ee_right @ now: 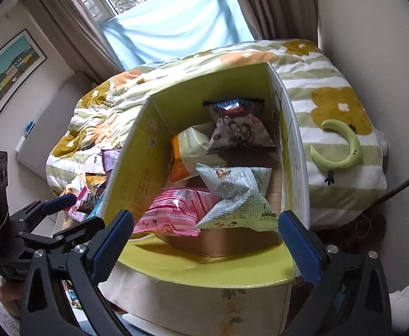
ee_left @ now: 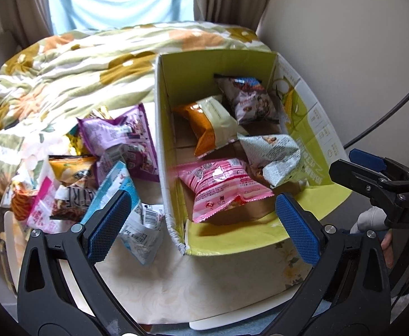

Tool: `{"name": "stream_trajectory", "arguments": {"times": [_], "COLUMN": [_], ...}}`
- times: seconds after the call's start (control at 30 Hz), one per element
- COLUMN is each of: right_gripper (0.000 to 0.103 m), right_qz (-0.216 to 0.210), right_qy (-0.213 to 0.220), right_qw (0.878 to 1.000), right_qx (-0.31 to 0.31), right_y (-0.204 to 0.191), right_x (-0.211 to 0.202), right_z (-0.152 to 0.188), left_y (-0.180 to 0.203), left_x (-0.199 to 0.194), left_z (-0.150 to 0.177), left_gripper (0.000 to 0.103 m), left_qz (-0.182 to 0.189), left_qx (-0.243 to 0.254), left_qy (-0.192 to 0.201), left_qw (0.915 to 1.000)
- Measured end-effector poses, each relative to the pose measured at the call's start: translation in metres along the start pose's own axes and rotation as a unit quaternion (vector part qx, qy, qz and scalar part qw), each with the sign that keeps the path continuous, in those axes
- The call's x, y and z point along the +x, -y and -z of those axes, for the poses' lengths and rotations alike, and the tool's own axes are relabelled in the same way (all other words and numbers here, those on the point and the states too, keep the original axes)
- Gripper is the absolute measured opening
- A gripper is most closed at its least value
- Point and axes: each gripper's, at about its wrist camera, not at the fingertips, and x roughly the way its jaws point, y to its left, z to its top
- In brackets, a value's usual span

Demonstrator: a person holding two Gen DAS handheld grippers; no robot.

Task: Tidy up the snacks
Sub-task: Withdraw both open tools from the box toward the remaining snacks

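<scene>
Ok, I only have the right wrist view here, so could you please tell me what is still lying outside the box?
Observer: A pile of snack packets sits beside the box, against its left wall.
Operator: Which packet is nearest the left gripper?
Observer: A blue and white packet, just past one finger of the left gripper.
Operator: Is anything leaning on the box?
Observer: Yes, a purple packet rests against the outside of that wall.
Operator: Is the left gripper holding anything?
Observer: No, its fingers are wide open and empty.
</scene>
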Motion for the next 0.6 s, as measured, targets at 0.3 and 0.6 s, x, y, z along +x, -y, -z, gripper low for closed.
{"name": "stream_trajectory", "arguments": {"times": [0.3, 0.6], "right_gripper": [0.103, 0.103], "right_qz": [-0.023, -0.054], "right_qy": [0.035, 0.078], "right_qw": [0.998, 0.992], "right_qx": [-0.04, -0.08], "right_y": [-0.032, -0.094], "right_x": [-0.031, -0.048], "right_z": [-0.008, -0.002], "left_y": [-0.021, -0.092], "left_x": [-0.058, -0.103], "left_z": [0.018, 0.058], "left_gripper": [0.102, 0.102], "left_qz": [-0.04, -0.063], "left_qx": [-0.037, -0.101], "left_qy": [0.046, 0.073], "left_qw": [0.9975, 0.9902]}}
